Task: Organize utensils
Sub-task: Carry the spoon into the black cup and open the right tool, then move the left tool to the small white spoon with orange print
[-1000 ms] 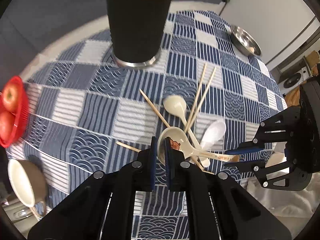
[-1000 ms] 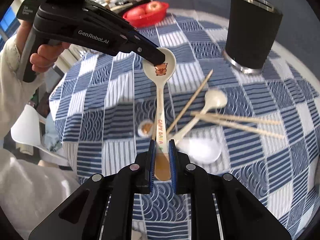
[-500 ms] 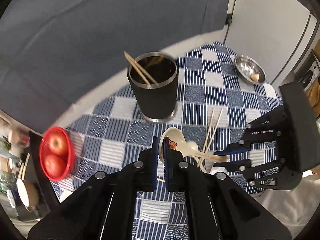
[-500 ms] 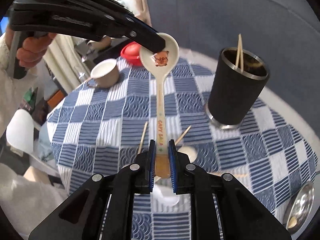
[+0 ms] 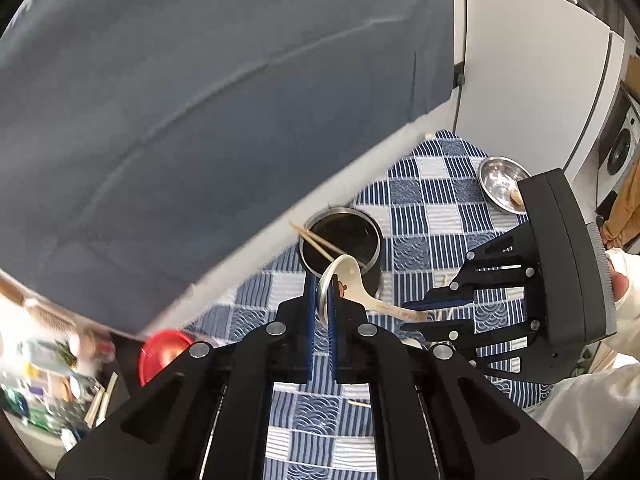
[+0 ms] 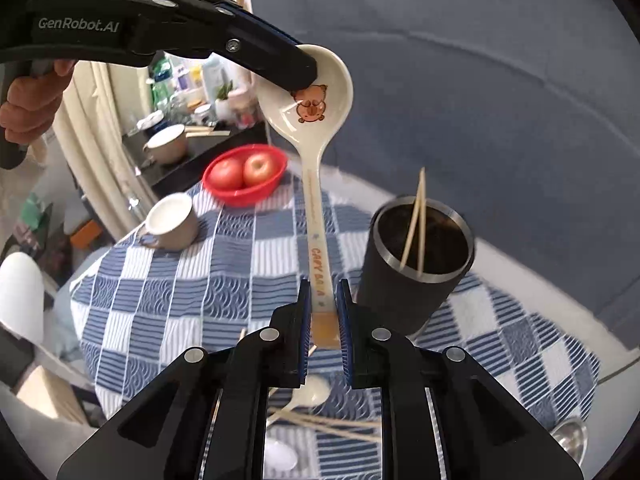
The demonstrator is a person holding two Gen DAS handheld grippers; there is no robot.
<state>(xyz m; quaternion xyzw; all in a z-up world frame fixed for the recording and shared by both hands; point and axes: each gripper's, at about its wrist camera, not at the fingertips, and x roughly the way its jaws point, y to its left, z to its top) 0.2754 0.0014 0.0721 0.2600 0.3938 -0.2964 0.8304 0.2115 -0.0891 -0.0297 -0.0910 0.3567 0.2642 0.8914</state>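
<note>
A cream ceramic spoon (image 6: 316, 128) with a bear picture hangs in the air above the checked tablecloth (image 6: 224, 280), held at both ends. My left gripper (image 5: 320, 284) is shut on the rim of its bowl (image 5: 348, 276). My right gripper (image 6: 323, 296) is shut on the end of its handle. In the right wrist view the left gripper (image 6: 304, 76) comes in from the upper left. The right gripper (image 5: 432, 314) shows on the right of the left wrist view. The black utensil holder (image 6: 416, 264) stands just right of the spoon with two chopsticks (image 6: 416, 220) in it.
Loose chopsticks (image 6: 332, 426) and white spoons (image 6: 310, 396) lie on the cloth below the right gripper. A red basket of apples (image 6: 244, 176) and a white cup (image 6: 172, 220) stand at the far left. A steel dish (image 5: 502, 190) sits at the table's right end.
Both grippers have risen together with the spoon held between them. The table and the loose utensils have dropped away below, and the holder's opening shows from above.
</note>
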